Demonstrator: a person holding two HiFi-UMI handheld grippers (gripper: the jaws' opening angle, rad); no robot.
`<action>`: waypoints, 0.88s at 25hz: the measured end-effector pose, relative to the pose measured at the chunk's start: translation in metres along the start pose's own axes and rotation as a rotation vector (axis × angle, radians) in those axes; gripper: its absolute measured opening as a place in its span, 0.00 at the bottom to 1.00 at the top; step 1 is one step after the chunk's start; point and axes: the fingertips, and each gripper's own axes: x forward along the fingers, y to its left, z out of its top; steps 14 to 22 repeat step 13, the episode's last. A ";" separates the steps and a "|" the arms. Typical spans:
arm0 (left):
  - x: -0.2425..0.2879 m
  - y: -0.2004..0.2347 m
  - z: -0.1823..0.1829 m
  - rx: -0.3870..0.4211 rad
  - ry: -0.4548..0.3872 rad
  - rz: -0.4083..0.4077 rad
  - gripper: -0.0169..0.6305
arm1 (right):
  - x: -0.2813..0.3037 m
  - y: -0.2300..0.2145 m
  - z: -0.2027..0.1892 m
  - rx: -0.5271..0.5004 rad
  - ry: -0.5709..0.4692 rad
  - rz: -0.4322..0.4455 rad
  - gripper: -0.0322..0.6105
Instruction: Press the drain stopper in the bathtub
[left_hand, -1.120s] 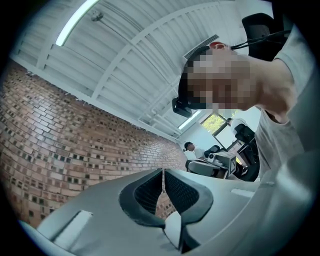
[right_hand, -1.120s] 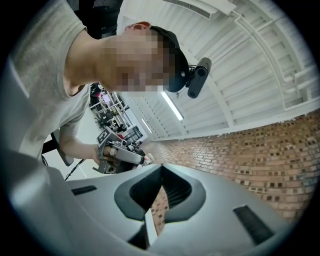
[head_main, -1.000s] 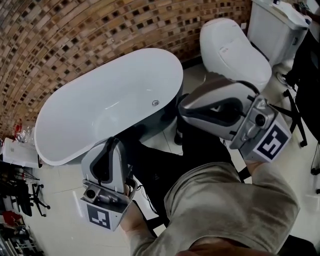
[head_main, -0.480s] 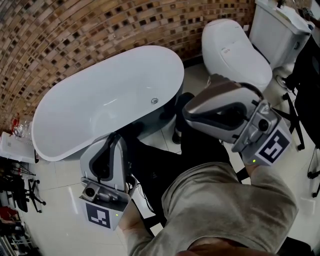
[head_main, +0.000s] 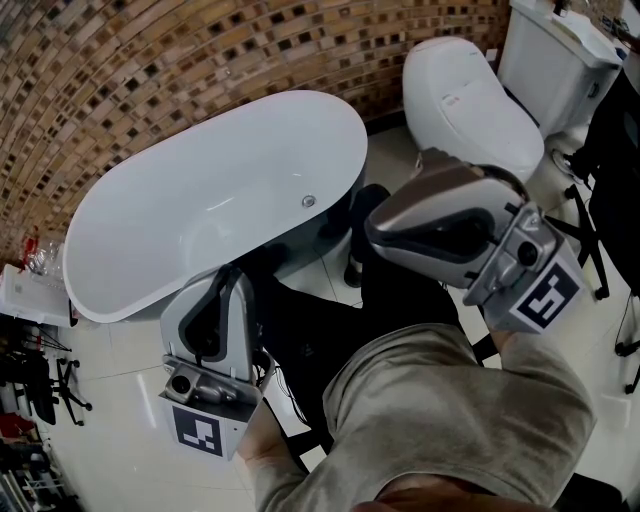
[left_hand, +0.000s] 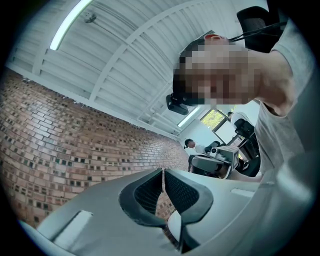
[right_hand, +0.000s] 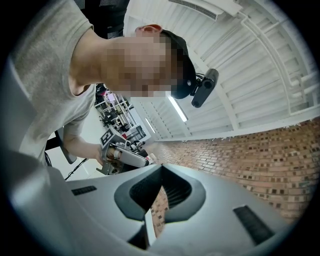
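The white oval bathtub (head_main: 130, 215) stands against the brick wall, upper left in the head view. A small round metal drain stopper (head_main: 309, 201) sits low inside its right end. My left gripper (head_main: 231, 280) hangs outside the tub's near rim, its tip pointing up. My right gripper (head_main: 370, 222) hovers to the right of the tub's end, well above the floor. In the left gripper view the left gripper (left_hand: 163, 173) is shut on nothing. The right gripper (right_hand: 161, 168) is likewise shut and empty, aimed at brick wall and ceiling.
A white toilet (head_main: 465, 90) and its cistern (head_main: 555, 45) stand right of the tub. Black chair legs (head_main: 590, 210) are at the far right and clutter (head_main: 30, 290) lies at the left edge. The person's dark legs (head_main: 320, 330) fill the floor between the grippers.
A second ago the head view shifted a little, moving the tub and toilet slightly in frame. Both grippers have stayed shut and almost still since.
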 end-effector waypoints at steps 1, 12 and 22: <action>0.000 0.000 0.000 0.001 0.001 0.000 0.04 | 0.000 0.000 0.000 -0.001 0.001 0.000 0.05; 0.003 -0.001 0.000 0.010 0.007 -0.001 0.04 | 0.001 0.000 -0.001 -0.008 0.005 0.006 0.05; 0.003 0.000 0.000 0.010 0.007 -0.001 0.04 | 0.001 -0.001 0.000 -0.009 0.006 0.007 0.05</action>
